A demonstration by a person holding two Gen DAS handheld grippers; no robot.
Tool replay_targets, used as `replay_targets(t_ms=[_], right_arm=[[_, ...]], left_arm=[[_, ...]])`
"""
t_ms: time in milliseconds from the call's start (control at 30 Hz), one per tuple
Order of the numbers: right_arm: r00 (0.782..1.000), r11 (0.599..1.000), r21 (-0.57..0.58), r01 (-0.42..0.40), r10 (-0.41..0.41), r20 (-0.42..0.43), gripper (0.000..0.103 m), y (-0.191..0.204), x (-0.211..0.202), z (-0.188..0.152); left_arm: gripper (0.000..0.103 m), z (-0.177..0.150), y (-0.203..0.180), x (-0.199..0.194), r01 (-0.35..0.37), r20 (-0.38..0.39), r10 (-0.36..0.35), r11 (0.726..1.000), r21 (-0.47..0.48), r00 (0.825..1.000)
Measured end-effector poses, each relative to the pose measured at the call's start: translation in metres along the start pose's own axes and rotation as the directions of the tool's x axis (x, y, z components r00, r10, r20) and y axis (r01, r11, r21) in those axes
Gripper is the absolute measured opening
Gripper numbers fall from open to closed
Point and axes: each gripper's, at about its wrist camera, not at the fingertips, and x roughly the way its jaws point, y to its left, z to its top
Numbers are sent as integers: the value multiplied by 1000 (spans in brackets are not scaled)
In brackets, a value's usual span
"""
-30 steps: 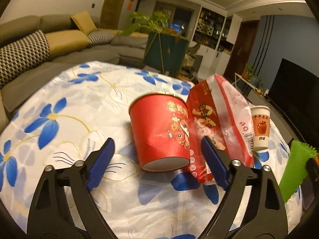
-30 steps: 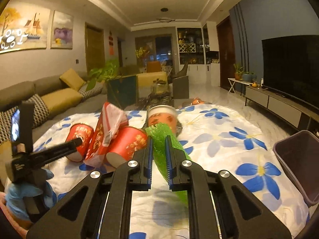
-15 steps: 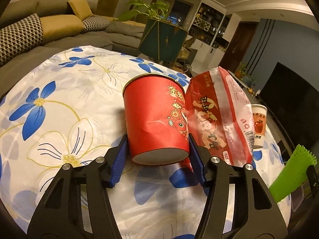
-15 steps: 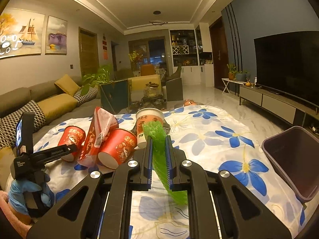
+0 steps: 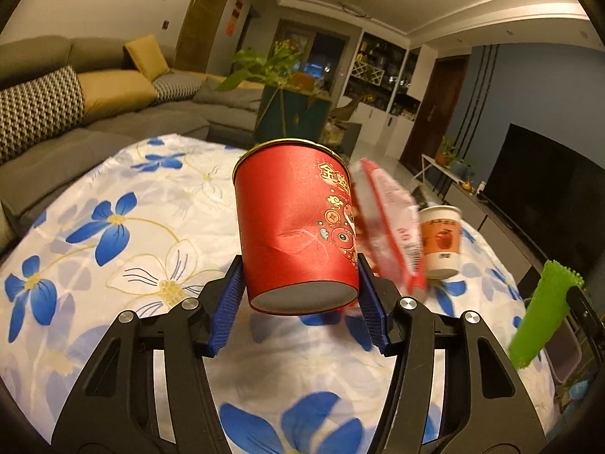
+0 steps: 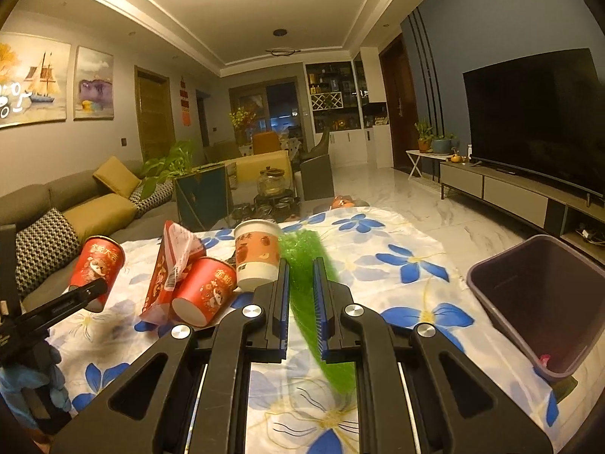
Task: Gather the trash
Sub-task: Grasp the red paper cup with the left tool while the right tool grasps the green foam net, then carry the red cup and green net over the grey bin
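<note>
Left gripper [image 5: 298, 295] pinching red paper cup [image 5: 295, 227] near base, lifted clear of floral-cloth counter [image 5: 113, 265]; wall dented, so thin, light, crushable: grip low, gently. Right gripper [image 6: 300, 299] clamped on limp green mesh wrapper [image 6: 306, 261], held level above counter. Beyond: red snack bag [image 6: 166, 272], white-orange cup [image 6: 257, 257]; purple bin [image 6: 537, 295] right.

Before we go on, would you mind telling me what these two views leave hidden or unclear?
- Left wrist view: the red cup in the left gripper covers much of the blurred red bag.
- Left wrist view: the white cup has its left side behind that bag.
- Right wrist view: the bin is cut by the edge; its contents are mostly unseen.
- Right wrist view: the right gripper covers part of the green wrapper.
</note>
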Motion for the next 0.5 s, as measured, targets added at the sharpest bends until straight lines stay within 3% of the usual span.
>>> replay_targets(t_ms=[500], right_arm=[[996, 998, 17, 67, -68, 57, 13, -46, -38, 10]], left_arm=[[56, -12, -101, -30, 146, 31, -152, 978, 150, 988]])
